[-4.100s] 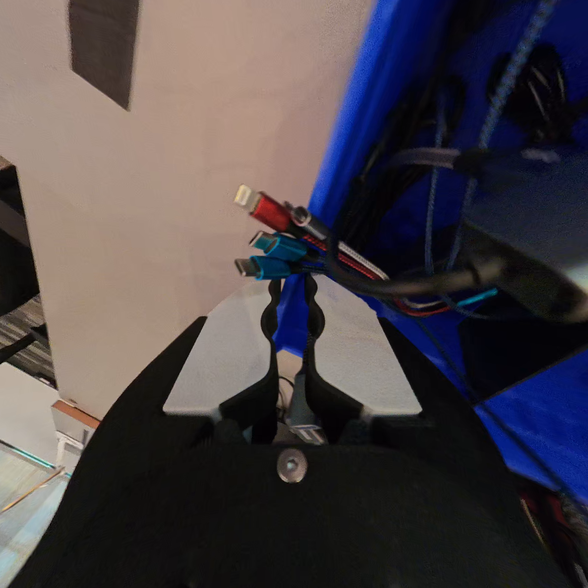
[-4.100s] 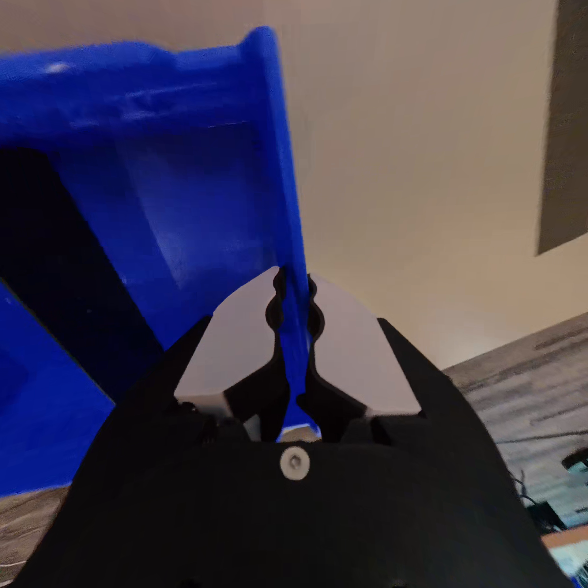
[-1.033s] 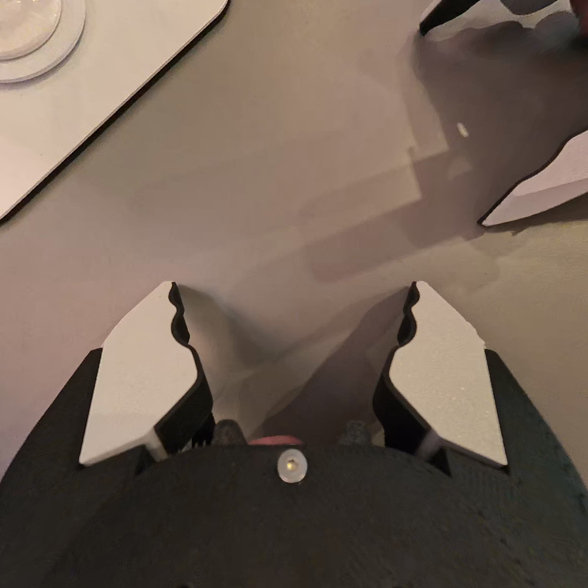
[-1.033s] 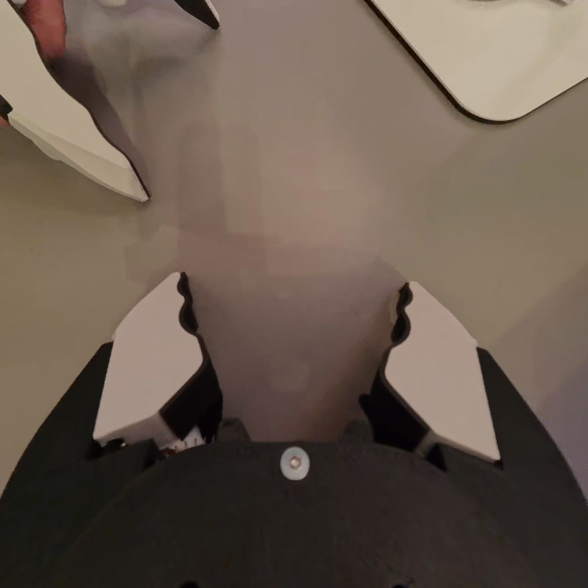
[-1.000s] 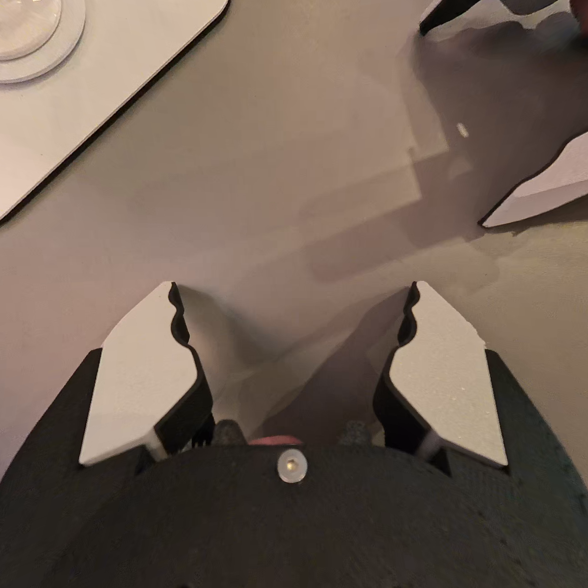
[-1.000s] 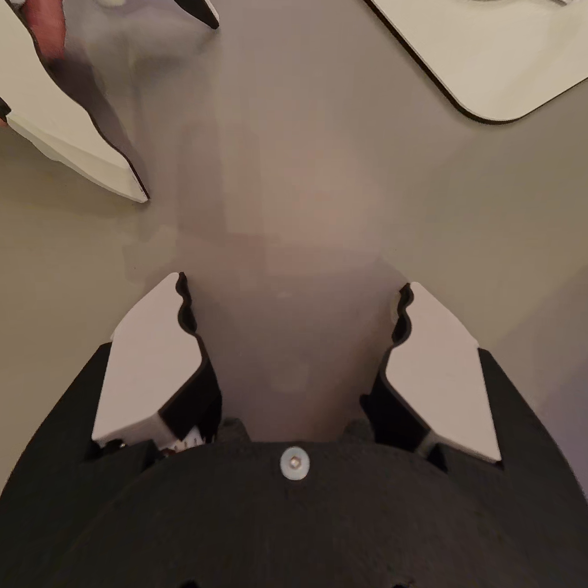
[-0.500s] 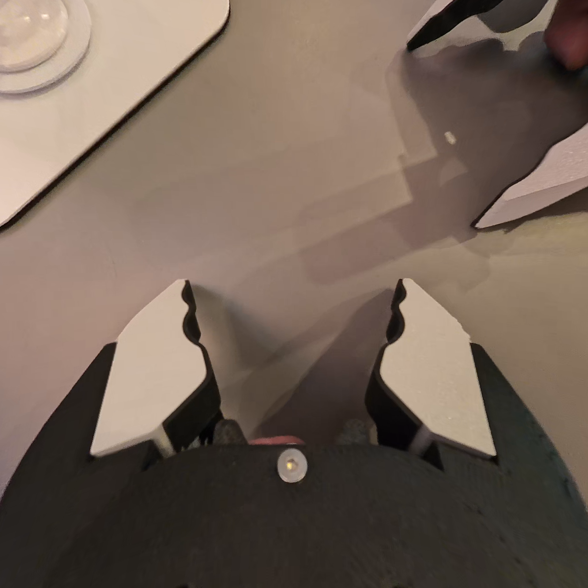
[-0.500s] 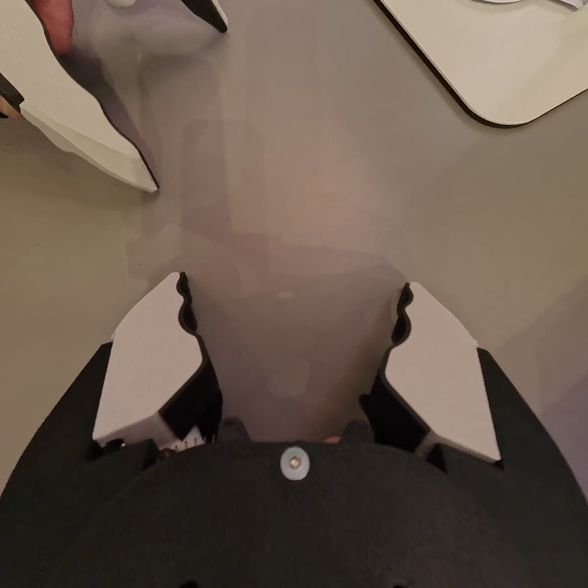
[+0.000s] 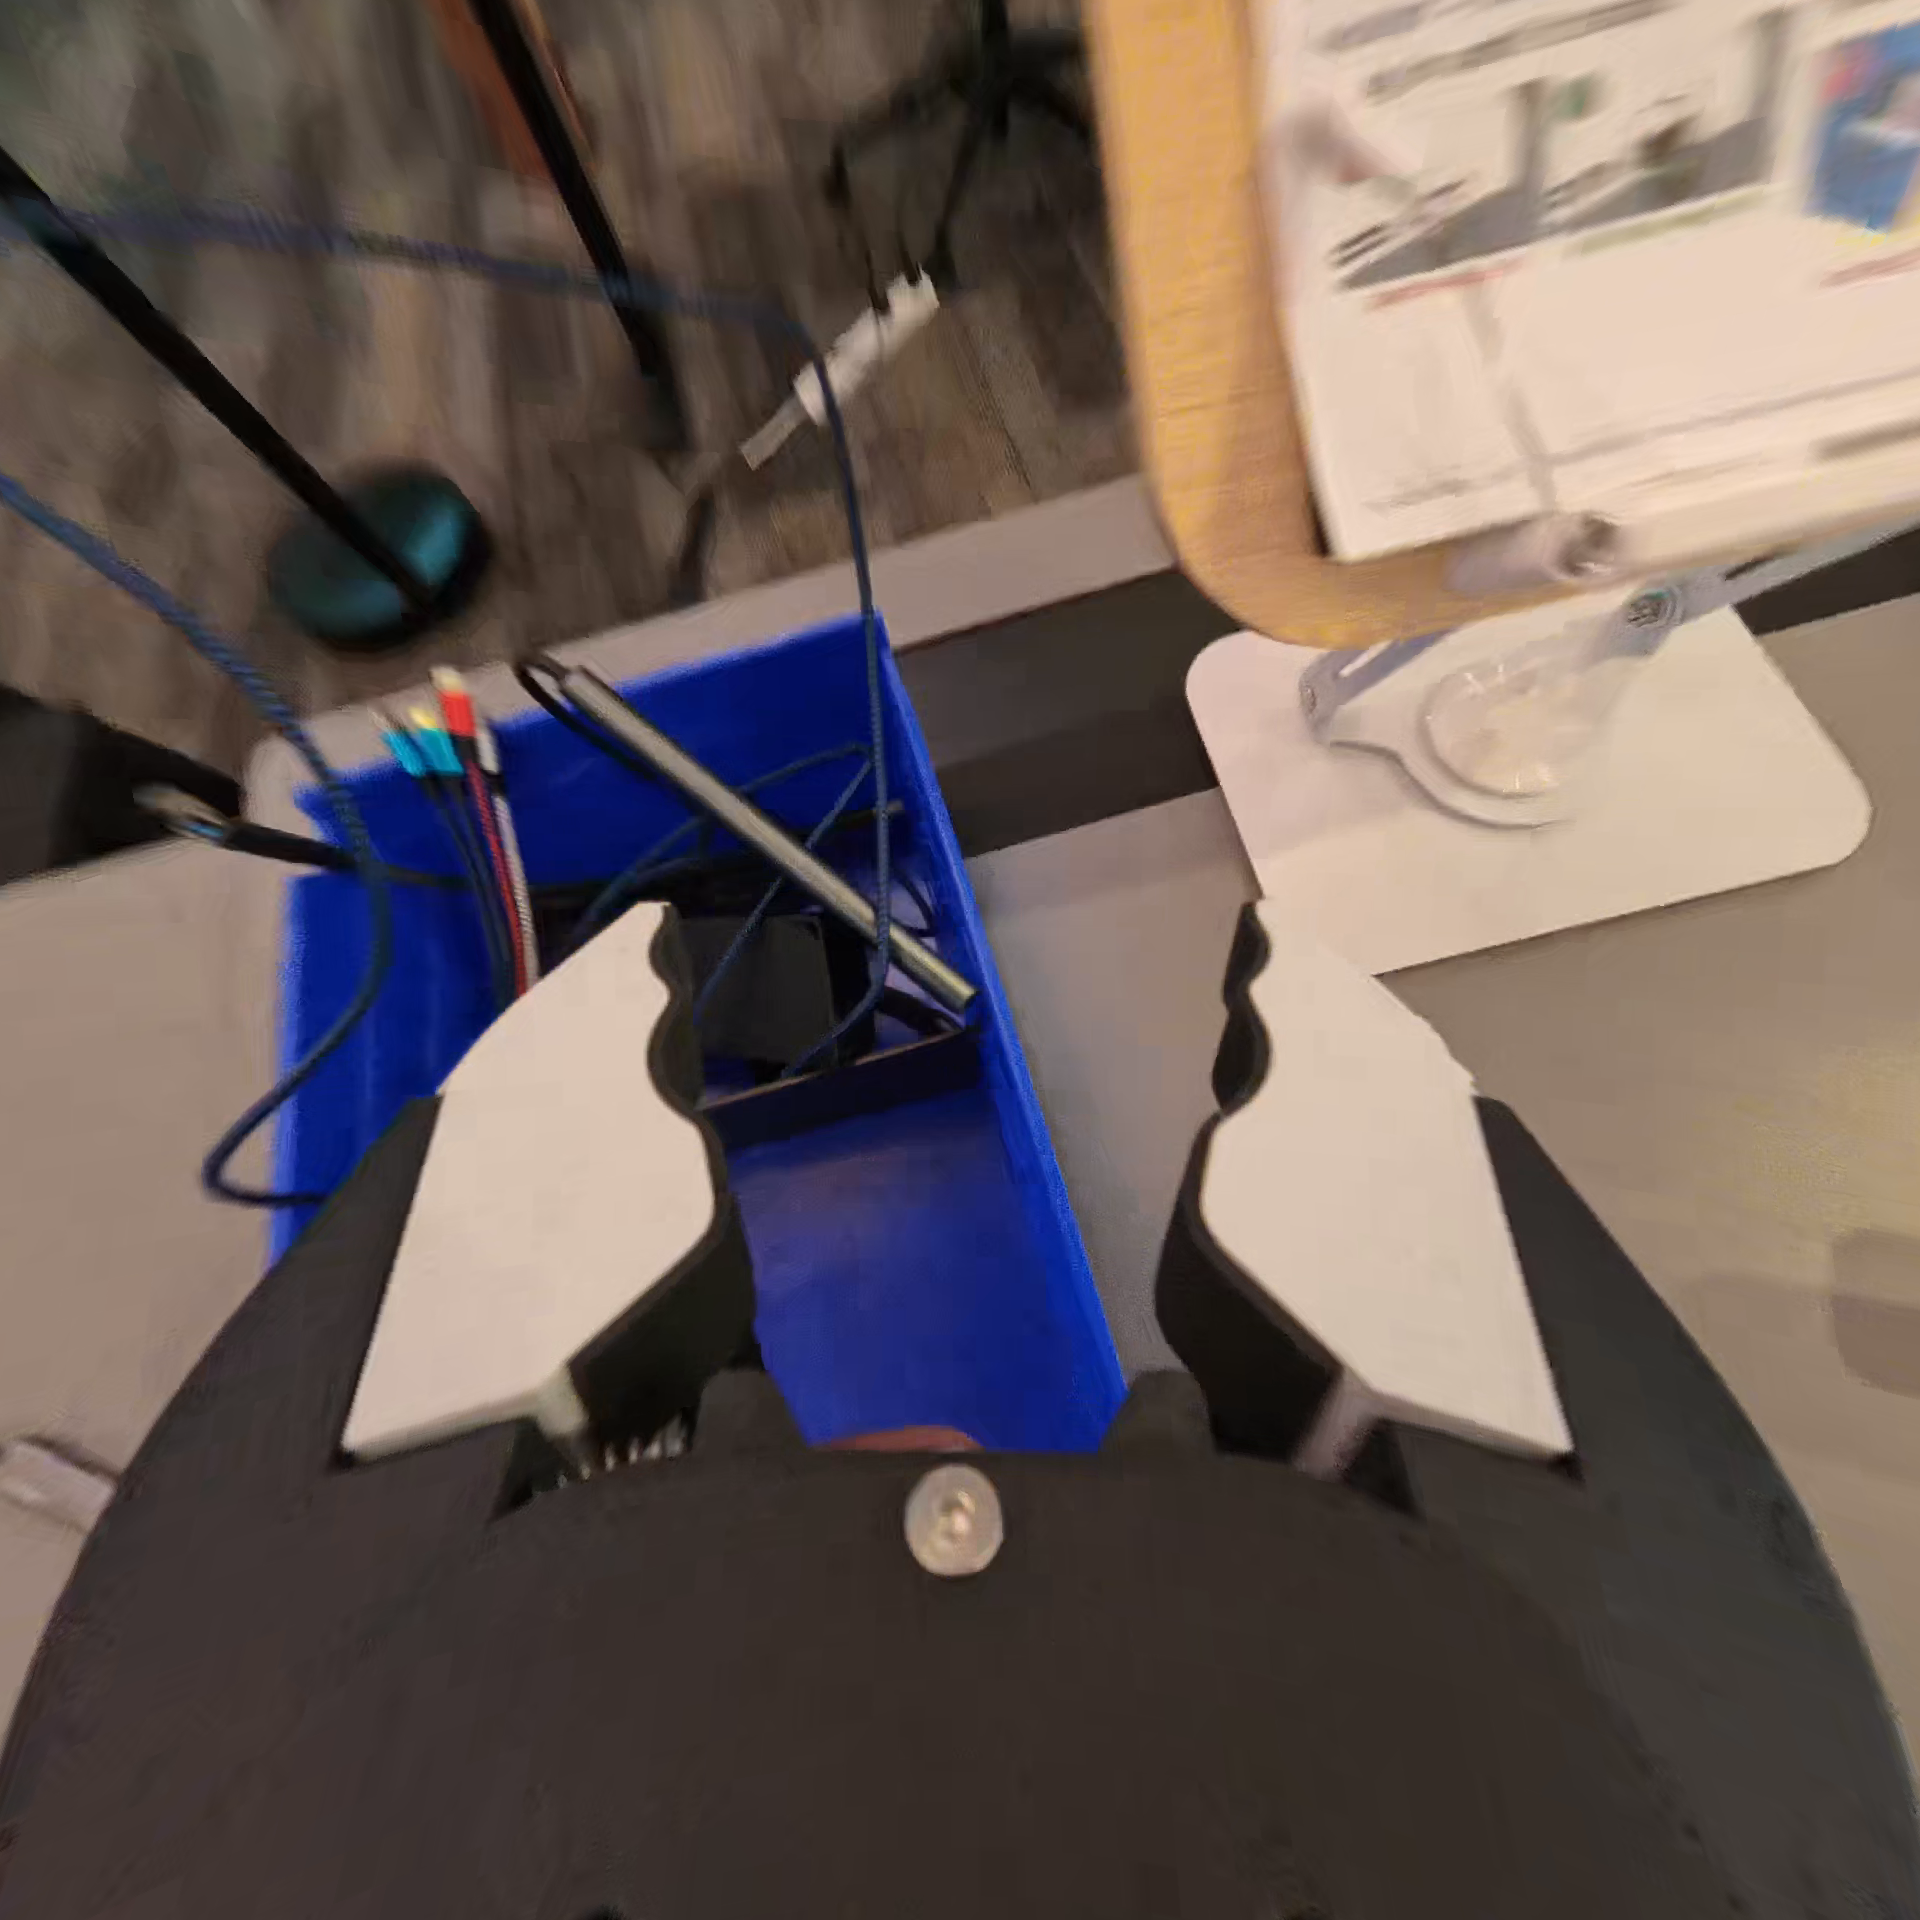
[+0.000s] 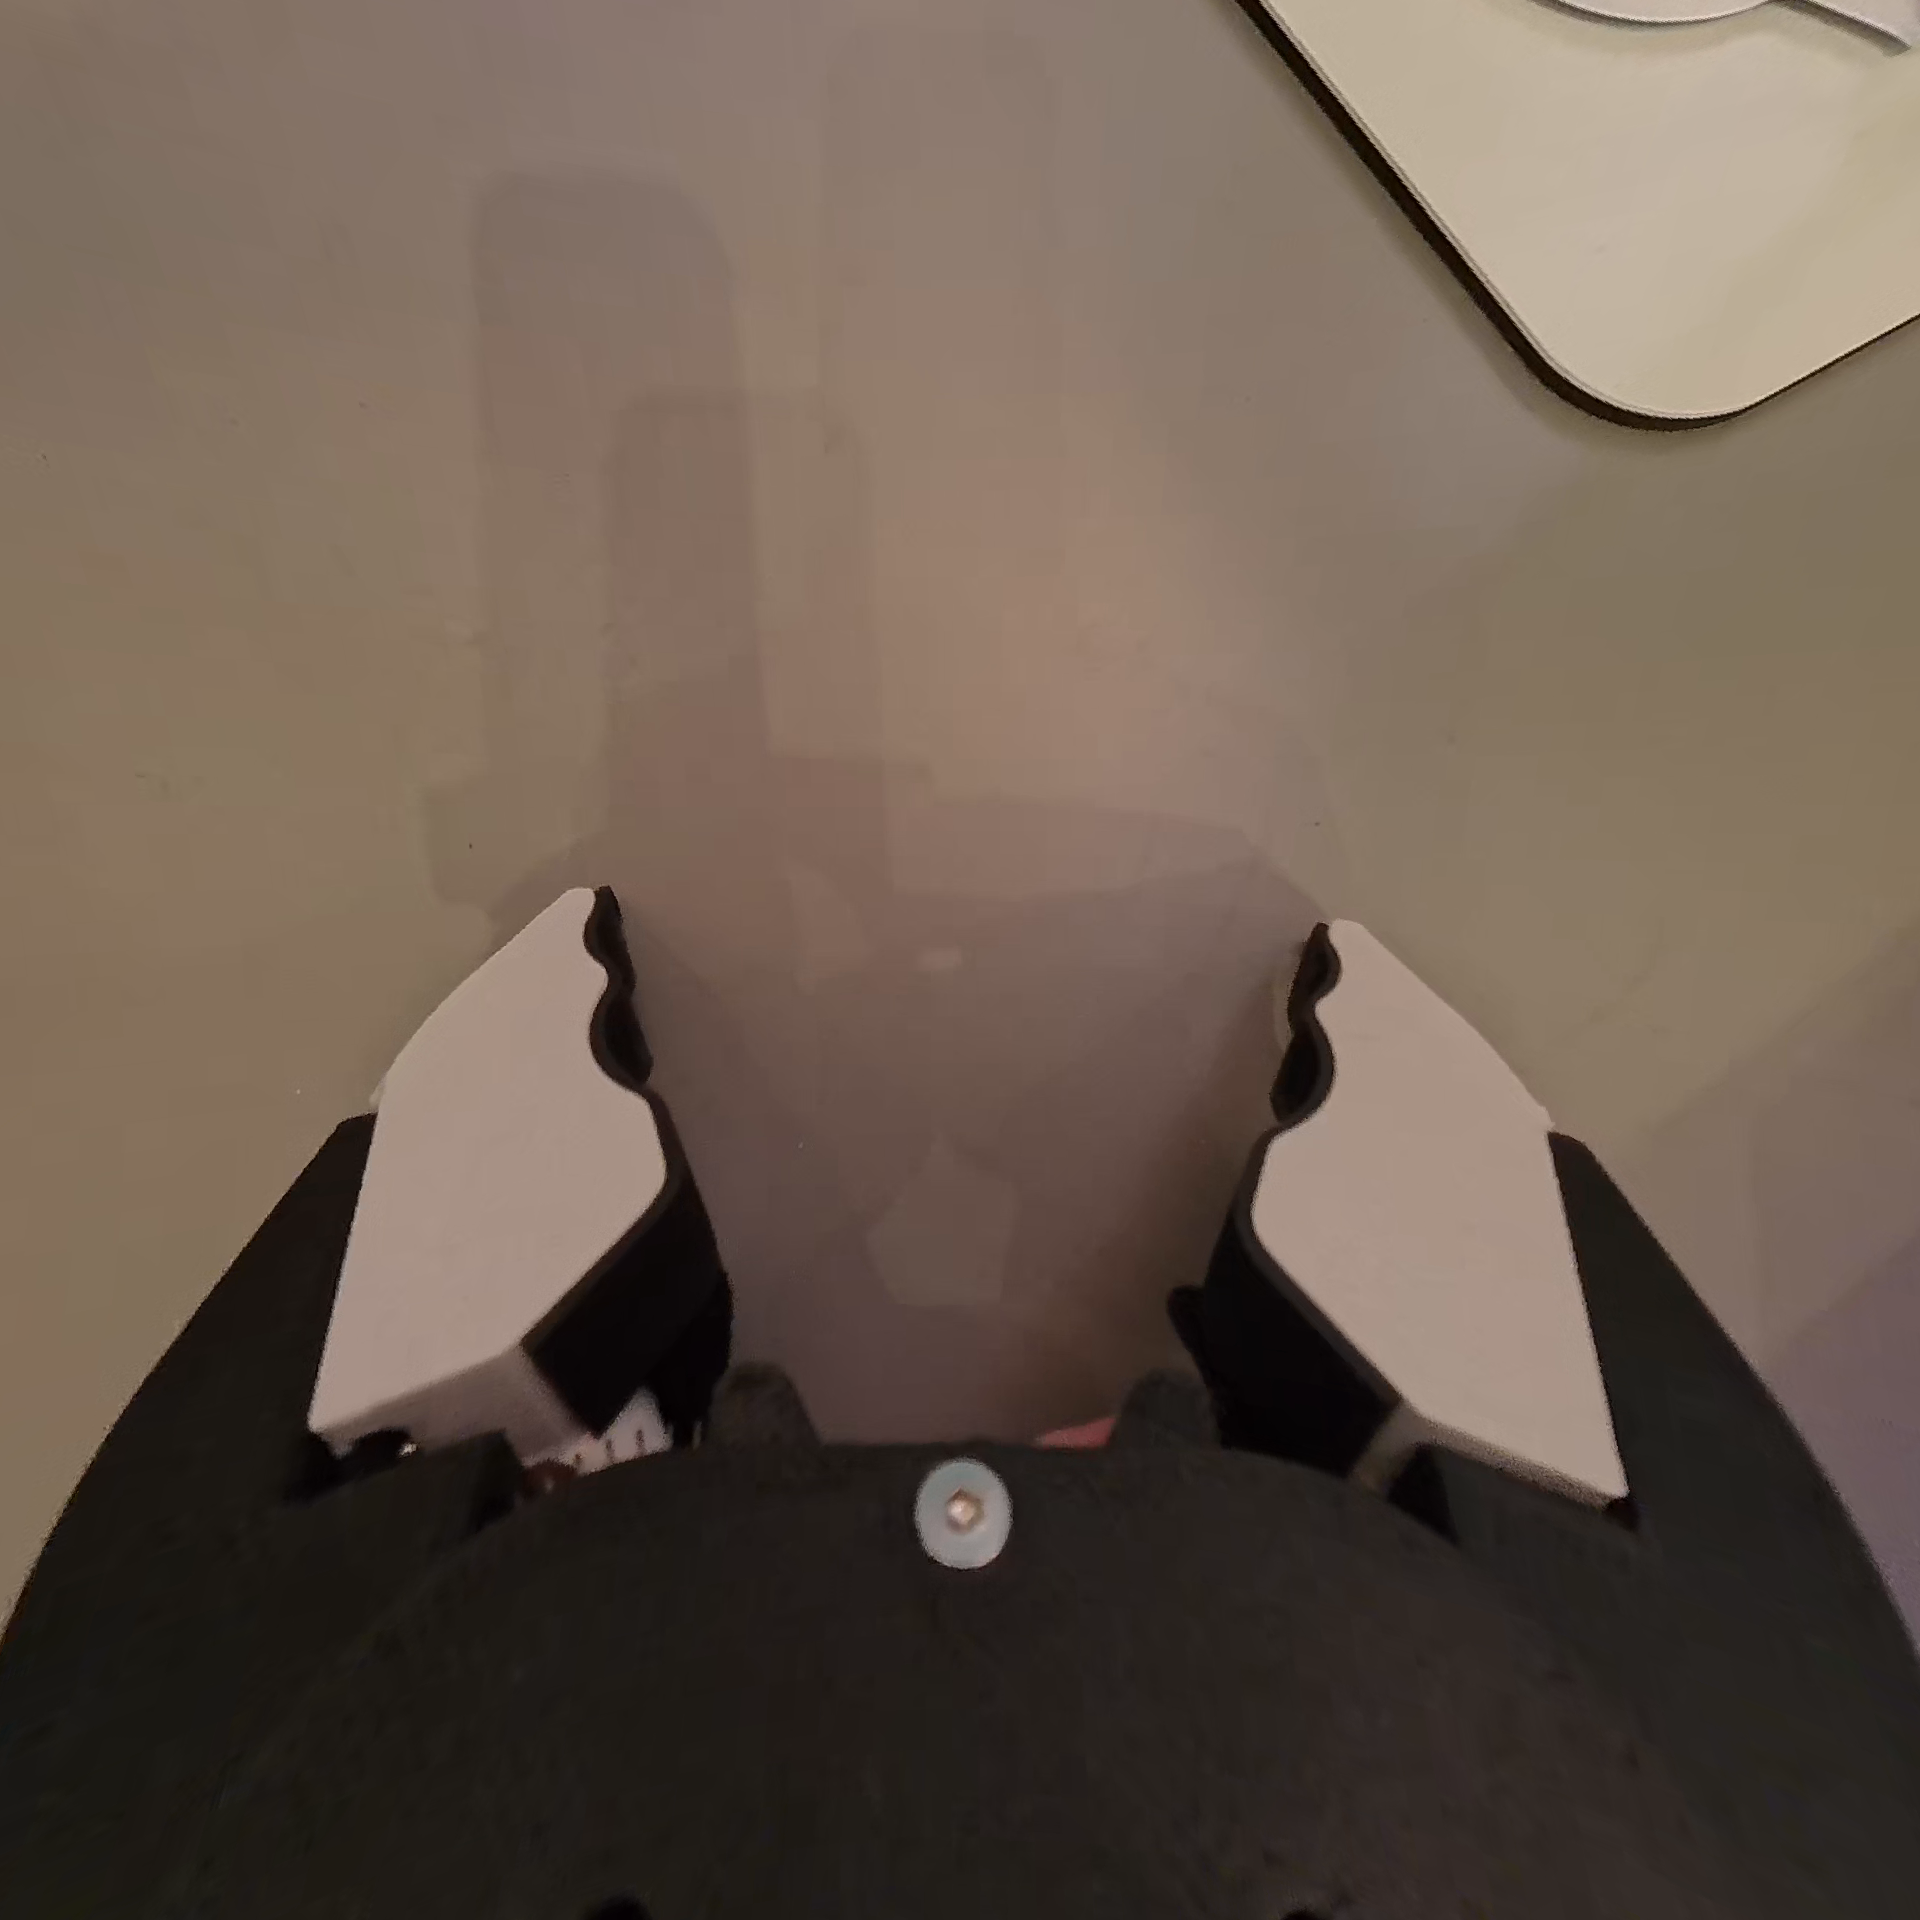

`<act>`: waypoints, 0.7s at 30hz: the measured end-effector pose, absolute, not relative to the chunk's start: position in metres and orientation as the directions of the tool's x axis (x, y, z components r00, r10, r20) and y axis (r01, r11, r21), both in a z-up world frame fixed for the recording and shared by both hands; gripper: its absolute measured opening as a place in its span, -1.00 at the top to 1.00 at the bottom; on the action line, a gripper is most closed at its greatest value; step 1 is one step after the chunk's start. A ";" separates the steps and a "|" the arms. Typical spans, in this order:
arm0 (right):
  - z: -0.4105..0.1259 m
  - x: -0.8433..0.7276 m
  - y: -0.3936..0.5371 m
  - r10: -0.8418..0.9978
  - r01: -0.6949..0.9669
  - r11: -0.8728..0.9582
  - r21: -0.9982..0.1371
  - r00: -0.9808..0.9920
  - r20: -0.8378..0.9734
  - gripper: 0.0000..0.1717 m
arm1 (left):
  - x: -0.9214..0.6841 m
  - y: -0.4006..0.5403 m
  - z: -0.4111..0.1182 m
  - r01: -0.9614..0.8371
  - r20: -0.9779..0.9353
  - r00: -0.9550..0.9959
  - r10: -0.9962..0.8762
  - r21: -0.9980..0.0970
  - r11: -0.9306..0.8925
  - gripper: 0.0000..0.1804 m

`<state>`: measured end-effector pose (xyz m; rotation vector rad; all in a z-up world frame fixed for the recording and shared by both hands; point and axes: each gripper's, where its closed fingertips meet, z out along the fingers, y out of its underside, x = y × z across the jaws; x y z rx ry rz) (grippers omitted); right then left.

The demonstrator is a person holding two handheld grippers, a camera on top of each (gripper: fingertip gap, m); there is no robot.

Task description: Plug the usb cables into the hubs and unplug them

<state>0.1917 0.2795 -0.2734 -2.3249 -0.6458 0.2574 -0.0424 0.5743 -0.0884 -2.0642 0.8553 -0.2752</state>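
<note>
The left gripper point(image 9: 951, 997) hangs with its fingers point(image 9: 582, 1122) spread wide and nothing between them, poised over the near end of a blue bin point(image 9: 1039, 1195) that stands on the grey table point(image 9: 1558, 1091). The bin's right wall runs up through the gap between the fingers without touching either one. Deeper inside the bin lie the task's things: a slim grey hub point(image 9: 769, 842) propped at a slant against the right wall, a black block point(image 9: 769, 997) beneath it, and a tangle of dark usb cables point(image 9: 873, 727). A bundle of cable ends with red, yellow and teal plugs point(image 9: 436, 738) rises at the bin's far left corner. To the right, on the table, a white base plate point(image 9: 1714, 831) carries a clear stand, with a wood-framed board point(image 9: 1174, 312) above it; carpeted floor point(image 9: 312, 364) lies beyond, all blurred. In the right wrist view, the right gripper point(image 10: 961, 935) also has its fingers point(image 10: 520, 1143) wide apart and bare, close over plain table, a corner of a white plate point(image 10: 1662, 208) at the far right.
</note>
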 end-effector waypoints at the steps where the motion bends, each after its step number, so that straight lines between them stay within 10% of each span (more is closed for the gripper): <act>1: -0.273 0.191 0.279 0.519 0.379 -0.630 -0.678 0.855 -0.004 -0.36 | -0.042 0.590 -0.095 -0.454 -0.075 0.760 -0.645 -0.772 -0.445 -0.04; 7: -0.273 0.191 0.278 0.525 0.383 -0.626 -0.680 0.851 -0.004 -0.34 | -0.056 0.663 -0.144 -0.423 -0.050 0.855 -0.516 -0.642 -0.640 0.12; 11: -0.273 0.191 0.278 0.528 0.384 -0.624 -0.680 0.850 -0.004 -0.33 | -0.047 0.668 -0.164 -0.339 0.149 0.848 -0.508 -0.584 -0.737 0.64; 21: -0.273 0.190 0.278 0.530 0.385 -0.623 -0.681 0.848 -0.005 -0.32 | -0.062 0.660 -0.101 -0.376 0.049 0.811 -0.583 -0.719 -0.584 0.84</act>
